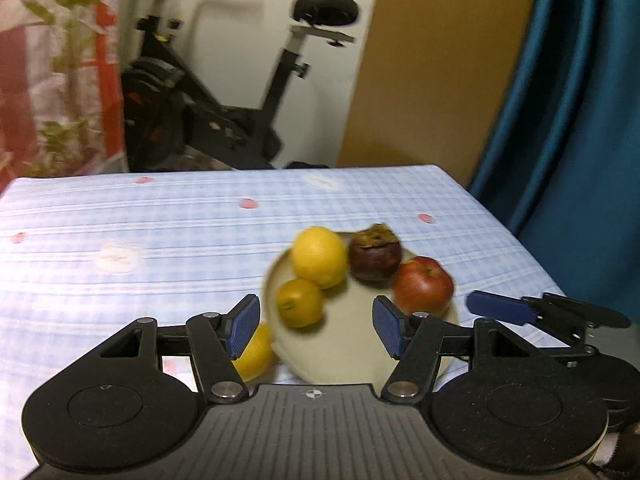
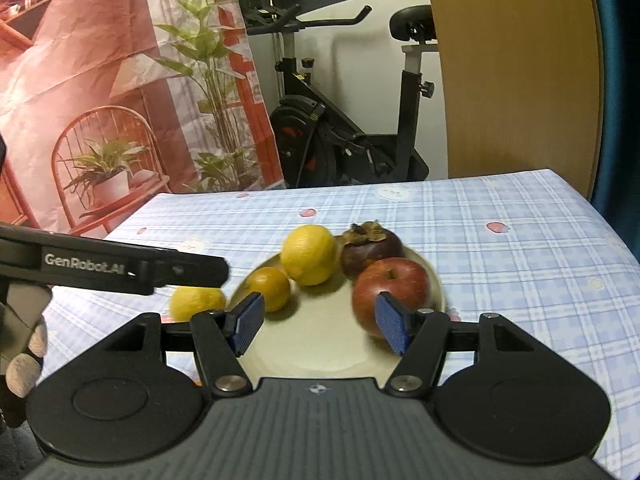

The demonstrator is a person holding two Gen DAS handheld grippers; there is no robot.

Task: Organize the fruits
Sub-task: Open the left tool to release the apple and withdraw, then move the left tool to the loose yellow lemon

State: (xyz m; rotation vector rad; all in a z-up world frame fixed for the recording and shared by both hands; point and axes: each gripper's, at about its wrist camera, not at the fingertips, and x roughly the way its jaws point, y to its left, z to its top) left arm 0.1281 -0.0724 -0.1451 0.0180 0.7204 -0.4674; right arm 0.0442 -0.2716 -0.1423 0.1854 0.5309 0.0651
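Checked cloth covers the counter [image 1: 160, 232], with an exercise bike [image 2: 344, 120] behind it.

Ahead of both pairs of fingers sits a plate [image 1: 340, 344] carrying a lemon [image 1: 319, 257], an orange [image 1: 300, 303], a dark fruit [image 1: 375, 254] and an apple [image 1: 423, 285]. A second lemon [image 2: 197, 303] lies on the cloth just left of the plate, beside the left gripper [image 1: 316, 330]. Its fingers stand wide and hold nothing. The right gripper [image 2: 320, 323] is also spread wide and empty, its right finger [image 2: 394, 328] in front of the apple.
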